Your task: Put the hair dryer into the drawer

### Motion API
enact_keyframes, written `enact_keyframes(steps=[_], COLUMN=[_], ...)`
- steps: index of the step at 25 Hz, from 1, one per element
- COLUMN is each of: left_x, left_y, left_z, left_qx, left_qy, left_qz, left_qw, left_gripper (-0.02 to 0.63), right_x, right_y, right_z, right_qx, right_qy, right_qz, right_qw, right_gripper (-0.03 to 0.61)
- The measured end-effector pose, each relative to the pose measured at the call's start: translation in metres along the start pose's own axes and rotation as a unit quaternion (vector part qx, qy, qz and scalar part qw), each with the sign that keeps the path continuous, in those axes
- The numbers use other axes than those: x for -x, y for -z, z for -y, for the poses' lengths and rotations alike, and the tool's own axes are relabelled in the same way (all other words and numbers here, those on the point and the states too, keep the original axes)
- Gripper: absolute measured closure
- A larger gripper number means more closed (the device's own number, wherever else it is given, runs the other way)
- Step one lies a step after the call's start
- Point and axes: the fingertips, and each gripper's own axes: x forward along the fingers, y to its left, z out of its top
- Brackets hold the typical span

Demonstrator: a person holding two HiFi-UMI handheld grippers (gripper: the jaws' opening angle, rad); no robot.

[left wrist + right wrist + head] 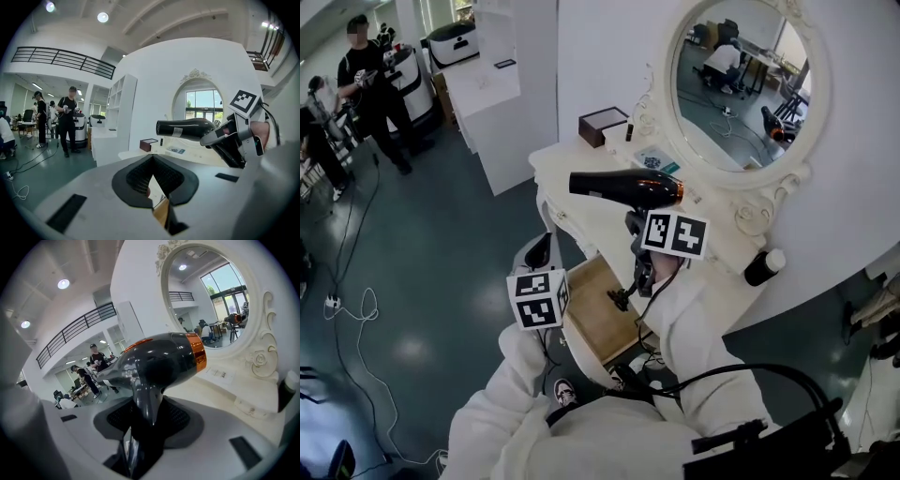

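The black hair dryer (623,186) with an orange band hangs level above the white dressing table (581,225), nozzle toward the left. My right gripper (636,225) is shut on its handle from below. In the right gripper view the hair dryer (159,362) fills the middle and its handle runs down between the pads of the right gripper (147,413). The drawer (595,319) stands pulled out, showing its wooden bottom. My left gripper (540,251) hovers left of the drawer, shut and holding nothing. In its own view the left gripper (152,161) faces the hair dryer (187,129).
An oval mirror (741,80) stands behind the table. A brown box (603,125) sits at the table's back, and a black bottle with a white cap (764,265) at its right end. Several people (370,84) stand far left; cables (356,309) lie on the floor.
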Motion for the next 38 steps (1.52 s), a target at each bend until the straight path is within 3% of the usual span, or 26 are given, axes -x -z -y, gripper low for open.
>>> enact_keyframes(steps=[11, 19, 28, 38], left_x=[0.031, 0.047, 0.045, 0.042], left_y=[0.04, 0.102, 0.156, 0.188], left_z=[-0.046, -0.055, -0.059, -0.058], left_qx=[0.014, 0.041, 0.066, 0.086], left_qy=[-0.054, -0.079, -0.089, -0.087], left_qz=[-0.035, -0.089, -0.126, -0.15], left_qw=[0.9978, 0.9921, 0.9858, 0.9811], left_gripper=[0.62, 0.62, 0.619, 0.62], right_x=[-0.035, -0.064, -0.088, -0.103], right_y=[0.047, 0.103, 0.139, 0.193], right_z=[-0.034, -0.026, -0.022, -0.017], right_qx=[0.009, 0.021, 0.043, -0.021], right_qy=[-0.048, -0.06, -0.088, -0.123], right_qz=[-0.031, -0.068, -0.068, -0.13], right_qw=[0.998, 0.996, 0.993, 0.984], right_gripper=[0.35, 0.35, 0.35, 0.35])
